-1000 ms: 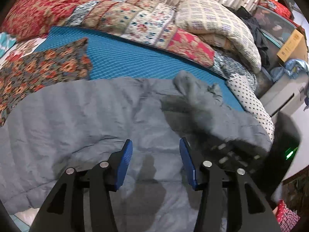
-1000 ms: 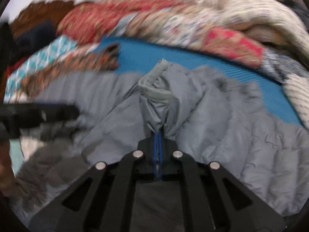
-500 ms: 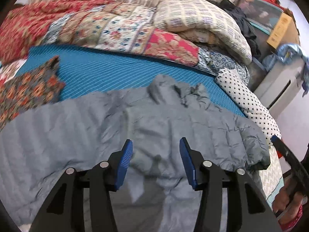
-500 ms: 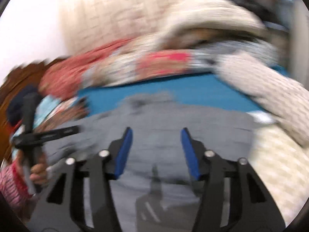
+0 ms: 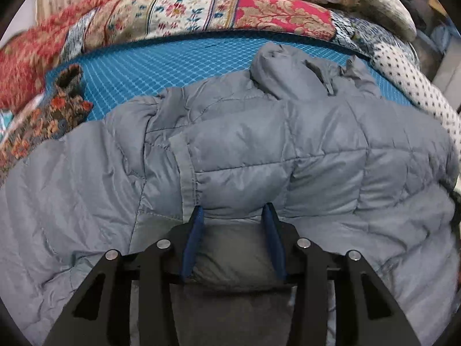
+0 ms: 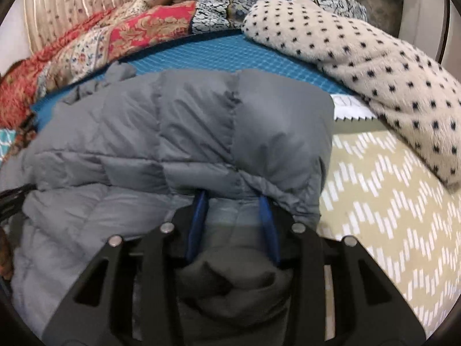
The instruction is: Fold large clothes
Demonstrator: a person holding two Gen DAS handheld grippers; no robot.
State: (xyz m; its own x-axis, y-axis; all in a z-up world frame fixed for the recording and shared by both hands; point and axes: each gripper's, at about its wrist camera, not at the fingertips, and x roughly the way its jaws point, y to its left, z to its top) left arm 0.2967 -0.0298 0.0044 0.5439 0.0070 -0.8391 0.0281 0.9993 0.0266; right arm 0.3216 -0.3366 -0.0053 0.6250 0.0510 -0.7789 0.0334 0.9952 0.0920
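Two grippers are working on the puffy grey quilted jacket [image 5: 259, 150] lying on the blue checked sheet [image 5: 161, 66]. Left gripper [image 5: 232, 216] and right gripper [image 6: 232, 201] are gaping wide, pushing into jacket folds, pinching nothing. Both should be grabbing evenly.

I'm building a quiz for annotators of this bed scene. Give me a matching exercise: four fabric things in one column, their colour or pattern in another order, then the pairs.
Things:
1. puffer jacket
2. bed sheet
3. fleece blanket
4. bedcover at the near right

Looks:
A. cream with dark dots
B. plain grey, quilted
C. olive with white zigzag dashes
D. teal with a fine light grid

Pairs: 1-B, 2-D, 3-A, 4-C
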